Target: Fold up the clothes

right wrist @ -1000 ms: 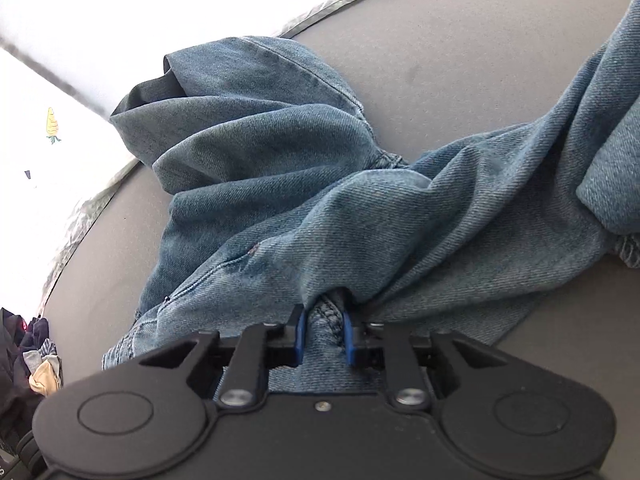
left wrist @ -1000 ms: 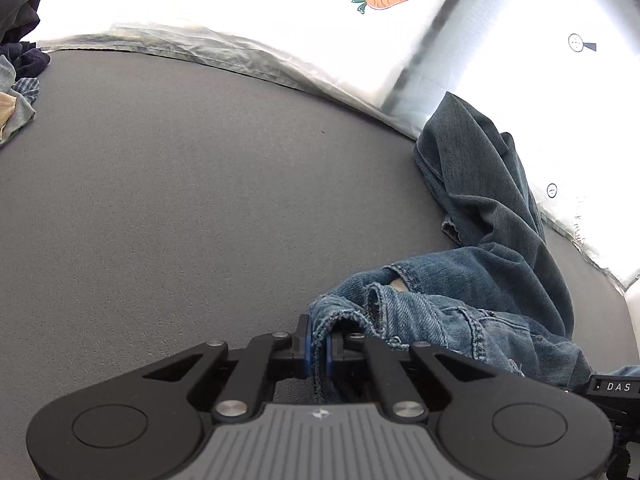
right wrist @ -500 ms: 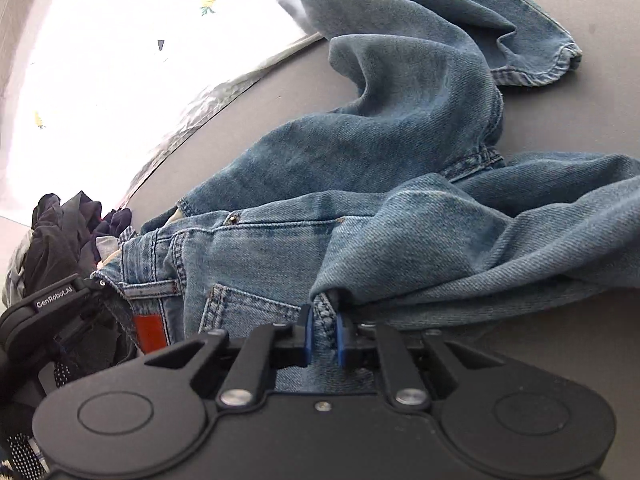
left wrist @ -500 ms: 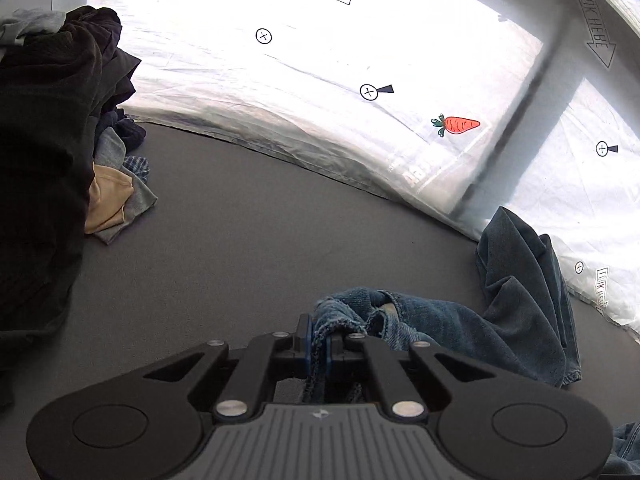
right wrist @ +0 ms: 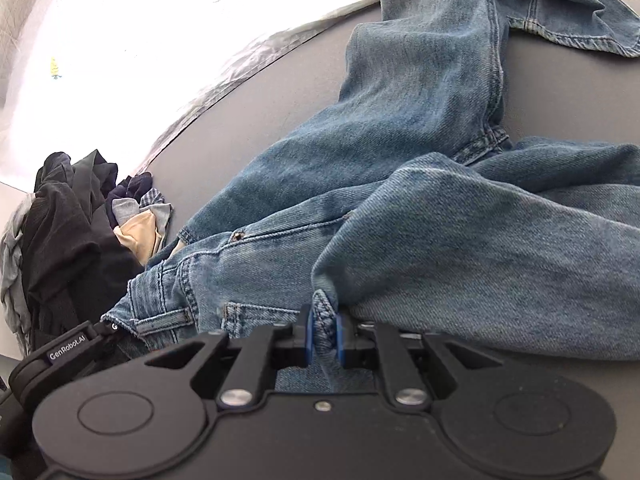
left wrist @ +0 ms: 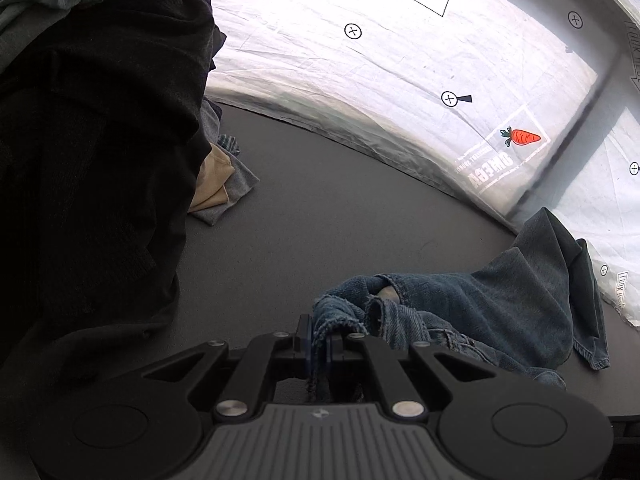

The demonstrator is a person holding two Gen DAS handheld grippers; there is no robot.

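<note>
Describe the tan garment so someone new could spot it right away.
Find the tall dark clothes pile at one end of the grey table. At its foot, on the table, lies the tan garment, the only pale beige piece among black and grey-blue fabrics.

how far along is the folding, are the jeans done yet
Not done. No folded garment is in view. In hand: the jeans lie crumpled on the grey table, with the left gripper shut on a frayed edge and the right gripper shut on a seam. Left: spreading the jeans flat and folding them, then the pile of dark clothes at the table's left side, untouched as far as the views show.
</note>
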